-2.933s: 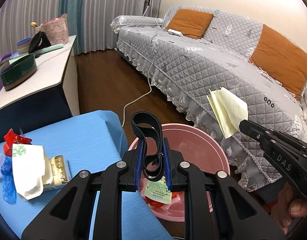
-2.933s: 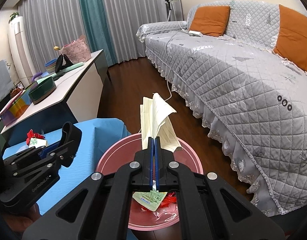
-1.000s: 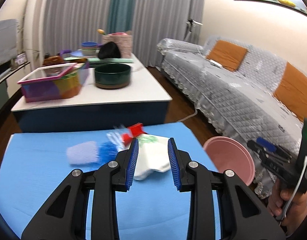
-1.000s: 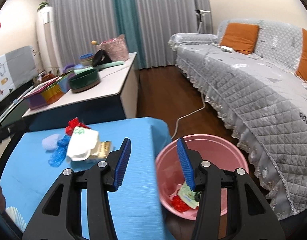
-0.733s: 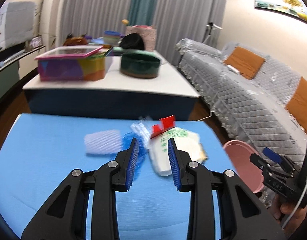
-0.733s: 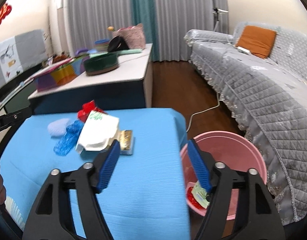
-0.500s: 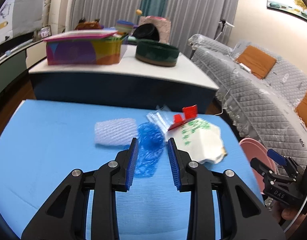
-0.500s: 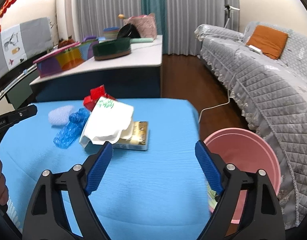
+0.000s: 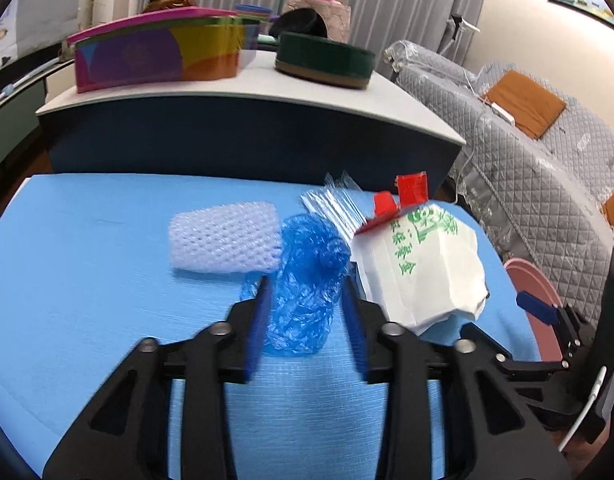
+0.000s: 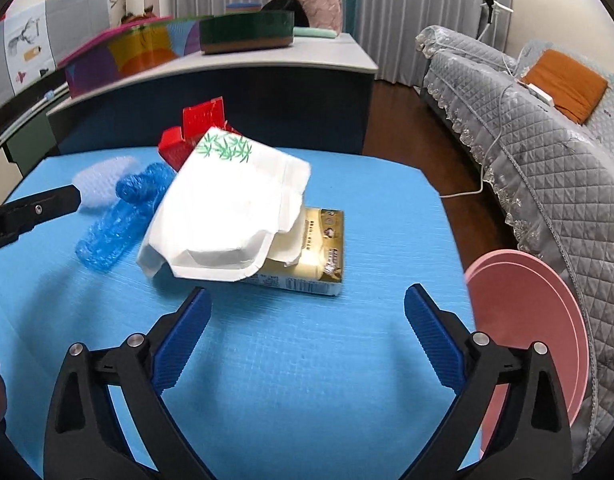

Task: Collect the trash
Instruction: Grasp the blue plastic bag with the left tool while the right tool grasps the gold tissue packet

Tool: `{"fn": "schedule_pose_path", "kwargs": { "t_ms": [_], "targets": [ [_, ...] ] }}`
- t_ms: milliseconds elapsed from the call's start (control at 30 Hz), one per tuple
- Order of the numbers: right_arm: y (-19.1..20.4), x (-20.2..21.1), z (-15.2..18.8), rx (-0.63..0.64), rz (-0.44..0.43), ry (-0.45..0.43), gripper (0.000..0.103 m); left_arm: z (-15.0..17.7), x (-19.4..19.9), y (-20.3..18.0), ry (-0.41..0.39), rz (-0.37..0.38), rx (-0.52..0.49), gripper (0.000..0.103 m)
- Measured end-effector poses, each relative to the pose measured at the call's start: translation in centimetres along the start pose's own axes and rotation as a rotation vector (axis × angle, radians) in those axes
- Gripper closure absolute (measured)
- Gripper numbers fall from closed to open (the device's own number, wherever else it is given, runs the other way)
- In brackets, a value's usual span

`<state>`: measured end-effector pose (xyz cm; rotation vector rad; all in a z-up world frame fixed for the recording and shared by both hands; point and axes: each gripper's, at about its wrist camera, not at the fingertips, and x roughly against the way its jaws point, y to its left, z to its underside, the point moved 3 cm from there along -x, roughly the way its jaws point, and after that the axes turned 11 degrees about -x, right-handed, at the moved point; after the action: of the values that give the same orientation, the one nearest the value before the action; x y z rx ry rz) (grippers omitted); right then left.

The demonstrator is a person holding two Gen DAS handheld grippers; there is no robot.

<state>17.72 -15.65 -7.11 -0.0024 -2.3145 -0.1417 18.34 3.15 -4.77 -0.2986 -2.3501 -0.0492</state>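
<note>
Near the worktop's far edge the trash is uncollected: blue film (image 9: 307, 288), foam net (image 9: 223, 242), paper bag (image 10: 231, 216), carton (image 10: 311, 256). Left tongs (image 9: 305, 310) are opening astride the film; right tongs (image 10: 307, 332) are opening wide, empty, short of the carton; the bin (image 10: 527, 320) waits off the right edge

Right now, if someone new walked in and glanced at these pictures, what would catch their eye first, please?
Probably the heap of litter in the middle of the blue table: a white paper bag with green print lying over a gold carton, with a crumpled blue plastic bag beside it. The left gripper straddles that blue bag, jaws opening, and the pink bin waits at the table's right edge.
</note>
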Motion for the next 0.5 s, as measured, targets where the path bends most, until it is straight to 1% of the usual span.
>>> {"fn": "schedule_pose_path", "kwargs": {
  "t_ms": [33,67,200,500],
  "targets": [
    [0.1,-0.2,-0.1,0.001,0.005,0.006,0.007,0.1,-0.3,-0.2,0.008,0.004,-0.005,0.055],
    [0.2,-0.4,-0.2,0.002,0.005,0.010,0.007,0.2,-0.6,-0.3,0.014,0.008,-0.008,0.054],
    [0.4,-1.5,-0.6,0.017,0.017,0.024,0.007,0.6,-1.6,-0.7,0.044,0.004,-0.030,0.053],
    [0.6,-2.8,-1.6,0.007,0.012,0.041,0.007,1.1,-3.7,-1.1,0.103,0.004,-0.037,0.052]
  ]
}}
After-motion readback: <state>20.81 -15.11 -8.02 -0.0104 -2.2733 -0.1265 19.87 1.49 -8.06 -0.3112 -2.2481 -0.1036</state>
